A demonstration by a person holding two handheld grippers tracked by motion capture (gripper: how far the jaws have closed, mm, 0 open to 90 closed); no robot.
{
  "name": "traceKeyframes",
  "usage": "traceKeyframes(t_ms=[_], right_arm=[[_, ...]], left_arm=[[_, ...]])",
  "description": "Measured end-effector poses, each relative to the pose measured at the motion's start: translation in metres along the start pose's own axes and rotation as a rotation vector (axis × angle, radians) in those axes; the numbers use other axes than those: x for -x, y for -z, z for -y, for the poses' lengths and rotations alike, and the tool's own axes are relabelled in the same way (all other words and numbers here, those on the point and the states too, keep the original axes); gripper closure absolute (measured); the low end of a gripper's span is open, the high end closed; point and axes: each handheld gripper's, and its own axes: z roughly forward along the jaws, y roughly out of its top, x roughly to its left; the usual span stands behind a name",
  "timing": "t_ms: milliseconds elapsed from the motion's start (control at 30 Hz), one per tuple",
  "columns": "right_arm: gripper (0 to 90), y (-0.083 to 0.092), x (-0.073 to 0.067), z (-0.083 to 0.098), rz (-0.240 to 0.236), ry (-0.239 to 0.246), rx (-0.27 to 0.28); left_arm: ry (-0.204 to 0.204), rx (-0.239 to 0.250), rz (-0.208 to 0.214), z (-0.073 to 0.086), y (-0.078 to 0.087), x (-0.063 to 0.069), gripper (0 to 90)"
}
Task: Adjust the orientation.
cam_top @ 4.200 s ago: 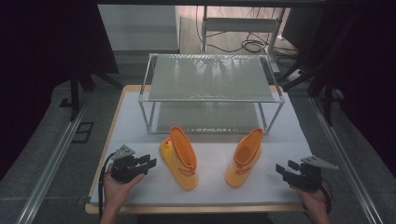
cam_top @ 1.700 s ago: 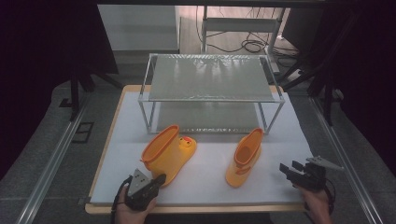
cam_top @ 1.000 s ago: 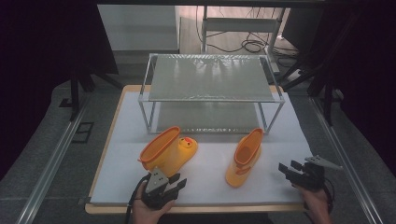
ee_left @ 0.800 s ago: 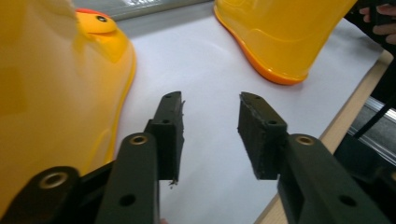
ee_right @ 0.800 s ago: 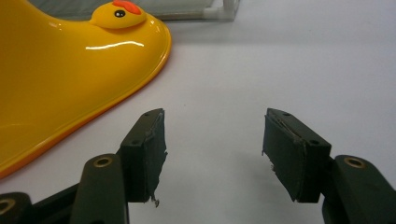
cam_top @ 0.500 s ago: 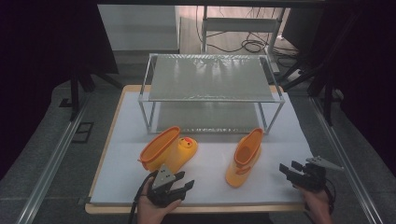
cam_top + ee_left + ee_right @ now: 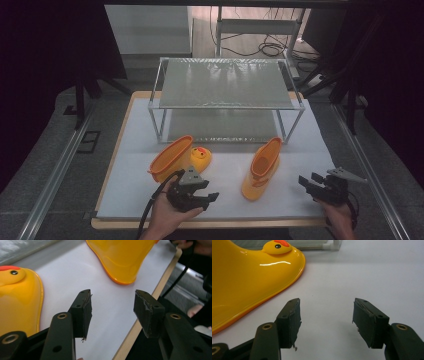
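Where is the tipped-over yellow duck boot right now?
In the high view, the tipped-over boot lies on its side on the white mat, left of the upright boot, just beyond the left hand-held gripper.

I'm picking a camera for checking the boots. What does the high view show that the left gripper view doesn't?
High view: the metal rack behind the boots, and the right claw at the mat's front right. Left gripper view: the left claw close up, its jaws just opened wider with nothing between them, and its frayed pads. Both: the tipped duck boot, the upright boot and the white mat.
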Motion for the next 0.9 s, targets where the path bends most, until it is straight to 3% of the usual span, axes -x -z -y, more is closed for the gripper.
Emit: traceKeyframes(t_ms=[67, 100, 167, 333, 500, 733, 900], right_arm=[[38.6, 0.0, 0.001, 0.0, 0.001, 0.0, 0.001], [38.6, 0.001, 0.002, 0.0, 0.001, -0.003, -0.001], [38.6, 0.0, 0.003, 0.0, 0.003, -0.006, 0.005], [38.6, 0.001, 0.003, 0.001, 0.003, -0.01, 0.005], [38.6, 0.0, 0.003, 0.001, 0.005, -0.005, 0.003], [38.6, 0.0, 0.003, 0.001, 0.007, -0.005, 0.002], [38.6, 0.001, 0.003, 0.0, 0.008, -0.007, 0.002]], left_arm=[[-0.009, -0.043, 0.034, -0.007, -0.002, -0.003, 48.7], [-0.01, -0.067, 0.072, -0.011, -0.003, -0.005, 47.8], [-0.013, -0.074, 0.08, -0.012, -0.004, -0.006, 47.6], [0.003, -0.104, 0.174, -0.017, -0.006, -0.012, 46.5], [0.01, -0.109, 0.238, -0.019, -0.007, -0.019, 45.7], [0.011, -0.124, 0.295, -0.019, -0.006, -0.022, 45.7], [-0.013, -0.136, 0.316, -0.03, 0.001, -0.018, 45.8]])
